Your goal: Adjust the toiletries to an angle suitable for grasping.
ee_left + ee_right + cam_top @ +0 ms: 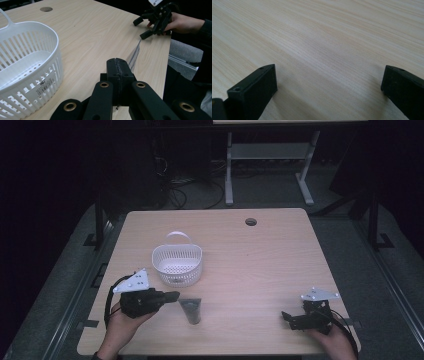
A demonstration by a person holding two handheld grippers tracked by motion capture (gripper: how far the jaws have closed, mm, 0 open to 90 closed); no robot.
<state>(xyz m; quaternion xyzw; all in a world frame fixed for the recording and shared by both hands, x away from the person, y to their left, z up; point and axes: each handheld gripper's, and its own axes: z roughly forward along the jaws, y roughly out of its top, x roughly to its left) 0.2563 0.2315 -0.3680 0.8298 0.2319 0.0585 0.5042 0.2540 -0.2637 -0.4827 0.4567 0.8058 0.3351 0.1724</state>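
My left gripper [172,295] sits near the tabletop's front-left corner, jaws pressed together on nothing — their tips just short of the grey tube [191,310], which lies flat by the front edge. My right gripper [286,316] rests near the front-right corner, jaws wide apart over bare wood. Farther back, left of centre, stands the white basket [177,264].

Grey tube [190,310] flat beside white basket [177,263]
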